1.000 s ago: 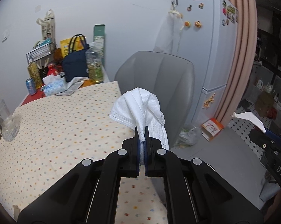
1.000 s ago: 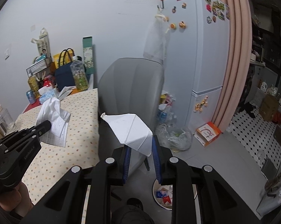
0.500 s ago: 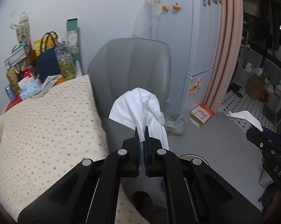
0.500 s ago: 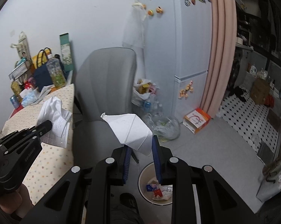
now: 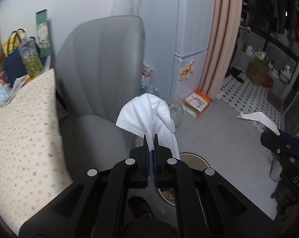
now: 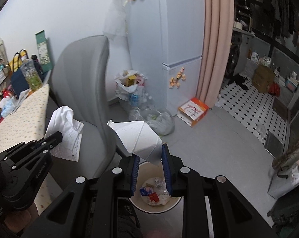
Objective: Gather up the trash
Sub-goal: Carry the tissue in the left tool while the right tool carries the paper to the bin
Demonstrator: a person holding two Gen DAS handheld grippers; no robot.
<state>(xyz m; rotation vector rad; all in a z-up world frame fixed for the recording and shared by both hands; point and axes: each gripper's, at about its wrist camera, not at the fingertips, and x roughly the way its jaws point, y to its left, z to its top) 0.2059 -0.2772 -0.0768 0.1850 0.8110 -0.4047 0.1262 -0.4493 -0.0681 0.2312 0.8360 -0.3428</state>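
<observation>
My left gripper (image 5: 150,138) is shut on a white pleated face mask (image 5: 147,115) that stands up from its fingertips. It hangs past the table edge, in front of the grey chair and just left of a round cream trash bin (image 5: 195,155) on the floor. My right gripper (image 6: 149,152) is shut on a folded white mask (image 6: 139,138) directly above the bin (image 6: 149,170), which holds wrappers and crumpled paper. The right wrist view shows the left gripper (image 6: 58,136) and its pleated mask (image 6: 64,123) at the left. In the left wrist view the right gripper (image 5: 268,136) sits at the right edge.
A grey chair (image 5: 101,69) stands between the dotted-cloth table (image 5: 24,129) and the bin. By the white fridge (image 6: 181,39) lie plastic bags of bottles (image 6: 133,91) and an orange box (image 6: 193,111). A pink curtain (image 6: 217,39) hangs to the right. A dark shoe (image 5: 139,206) is beside the bin.
Both grippers have swung right, off the table, and come down toward the floor. The bin has come into view beneath them. Each still grips its mask.
</observation>
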